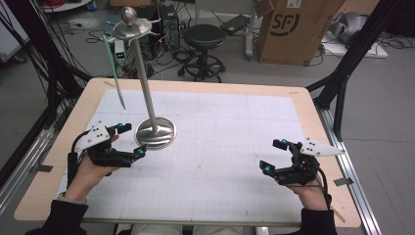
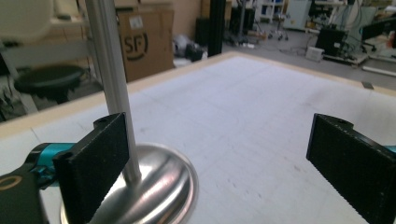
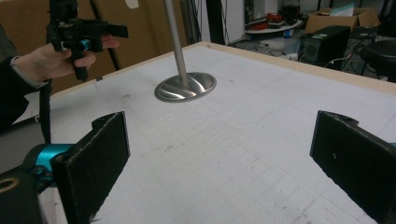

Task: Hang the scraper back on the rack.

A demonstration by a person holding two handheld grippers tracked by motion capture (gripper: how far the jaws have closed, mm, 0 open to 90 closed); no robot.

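one metal stand (image 1: 155, 131) on the table (image 1: 235, 147), two open claws beside it.

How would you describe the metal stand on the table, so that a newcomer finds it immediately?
Look at the wooden table with the white gridded sheet. On its left half, just beyond the left gripper, stands the metal stand: a round shiny base with a thin pole rising to a small dish and a ball. Nothing else stands upright on the table.

The letters "SF" in a round logo stand printed on the side of a brown cardboard box (image 1: 293, 29) on the floor beyond the desk; in the left gripper view the same box (image 2: 144, 44) sits far beyond the left-hand jaw, behind the pole.
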